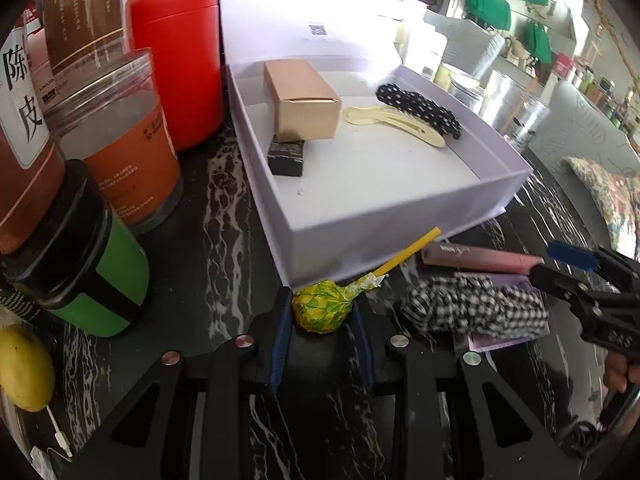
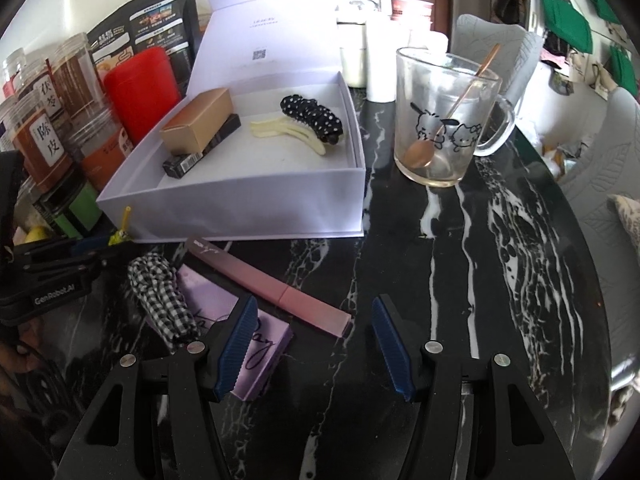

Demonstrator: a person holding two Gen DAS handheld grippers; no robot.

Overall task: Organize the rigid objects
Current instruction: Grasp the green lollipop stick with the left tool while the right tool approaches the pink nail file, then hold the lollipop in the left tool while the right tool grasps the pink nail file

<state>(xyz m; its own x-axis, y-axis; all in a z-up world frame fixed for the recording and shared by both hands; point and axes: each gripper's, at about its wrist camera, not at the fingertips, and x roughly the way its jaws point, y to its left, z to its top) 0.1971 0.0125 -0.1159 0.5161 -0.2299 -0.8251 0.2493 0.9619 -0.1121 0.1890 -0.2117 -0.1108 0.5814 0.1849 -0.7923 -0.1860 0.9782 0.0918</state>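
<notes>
The left gripper (image 1: 322, 314) is clamped on the lollipop (image 1: 322, 310), stick slanting up-right against the white box (image 1: 360, 248) just ahead. The right gripper (image 2: 312, 340) hangs half open and empty, nearer the pink case (image 2: 276, 288), which lies diagonally before it.

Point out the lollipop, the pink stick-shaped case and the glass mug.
lollipop (image 1: 322, 307): left wrist view, on its yellow-green wrapped head.
pink stick-shaped case (image 2: 276, 290): right wrist view, on the middle of its long top face.
glass mug (image 2: 440, 120): right wrist view, on the printed front wall.
</notes>
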